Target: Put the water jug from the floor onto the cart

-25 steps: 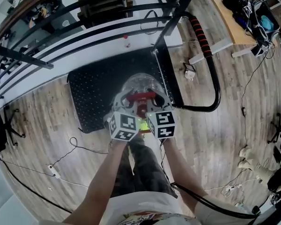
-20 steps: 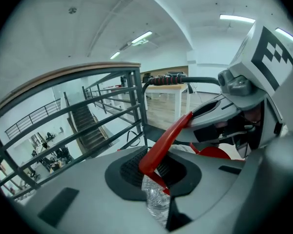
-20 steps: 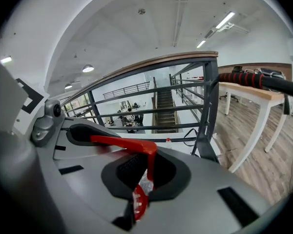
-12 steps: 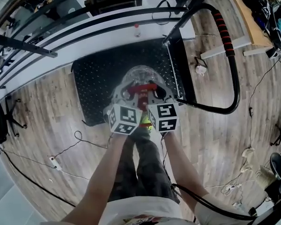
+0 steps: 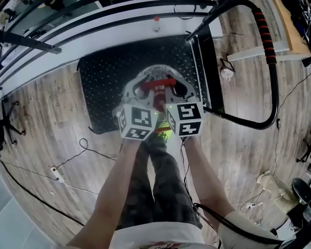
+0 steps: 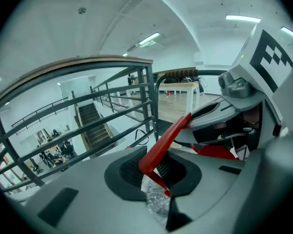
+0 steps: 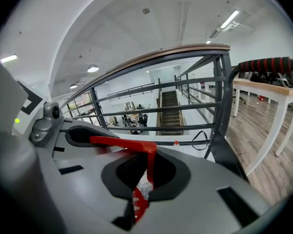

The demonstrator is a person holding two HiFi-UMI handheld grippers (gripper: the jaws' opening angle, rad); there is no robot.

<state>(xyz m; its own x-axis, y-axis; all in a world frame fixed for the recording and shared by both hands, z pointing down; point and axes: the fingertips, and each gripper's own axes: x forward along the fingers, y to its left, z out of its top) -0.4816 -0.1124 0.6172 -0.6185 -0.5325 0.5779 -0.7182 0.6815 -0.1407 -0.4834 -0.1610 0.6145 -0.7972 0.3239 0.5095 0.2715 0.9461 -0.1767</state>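
Gripping the water jug's (image 5: 155,72) red handle (image 5: 156,83) from both sides, left gripper (image 5: 141,91) and right gripper (image 5: 172,91) hold it over the cart (image 5: 103,82), between railing (image 5: 26,40) and push bar (image 5: 263,35).

Left gripper view: jaws narrowed on the handle, stairs (image 6: 90,126) beyond.

Right gripper view: jaws nearly together, pinching it; a red-capped bottle (image 7: 176,143) ahead.

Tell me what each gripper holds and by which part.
Both hold the water jug by its red handle: the left gripper grips one end, the right gripper the other.

Left tongs (image 5: 144,91) and right tongs (image 5: 172,90) clamped (adjacent).
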